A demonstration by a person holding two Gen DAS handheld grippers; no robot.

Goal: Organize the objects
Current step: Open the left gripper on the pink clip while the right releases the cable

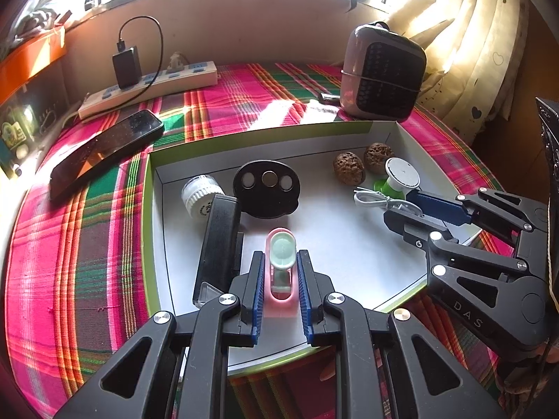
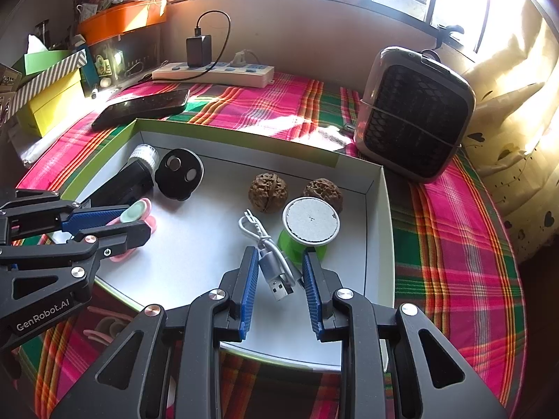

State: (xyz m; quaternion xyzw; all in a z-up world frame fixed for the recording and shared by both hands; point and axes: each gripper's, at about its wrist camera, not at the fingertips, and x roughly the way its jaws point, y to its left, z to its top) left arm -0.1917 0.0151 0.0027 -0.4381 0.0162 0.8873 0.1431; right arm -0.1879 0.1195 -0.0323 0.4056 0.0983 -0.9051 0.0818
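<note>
A shallow white box with a green rim (image 1: 262, 136) lies on a plaid cloth. My left gripper (image 1: 280, 253) is shut on a small pink and mint clip-like piece (image 1: 281, 244) just over the box floor; the right wrist view shows that gripper (image 2: 139, 221) at the left. My right gripper (image 2: 279, 249) is shut on a coiled white USB cable (image 2: 269, 255), right beside a green and white round holder (image 2: 311, 220). The left wrist view shows the right gripper (image 1: 398, 205) at the box's right side, with the cable (image 1: 377, 199) running into its jaws.
Inside the box are two walnuts (image 1: 349, 169), a black disc with three round inserts (image 1: 267, 188), a white jar (image 1: 201, 192) and a black block (image 1: 220, 244). Outside it lie a phone (image 1: 104, 153) and a power strip (image 1: 150, 87). A small heater (image 1: 382, 73) stands nearby.
</note>
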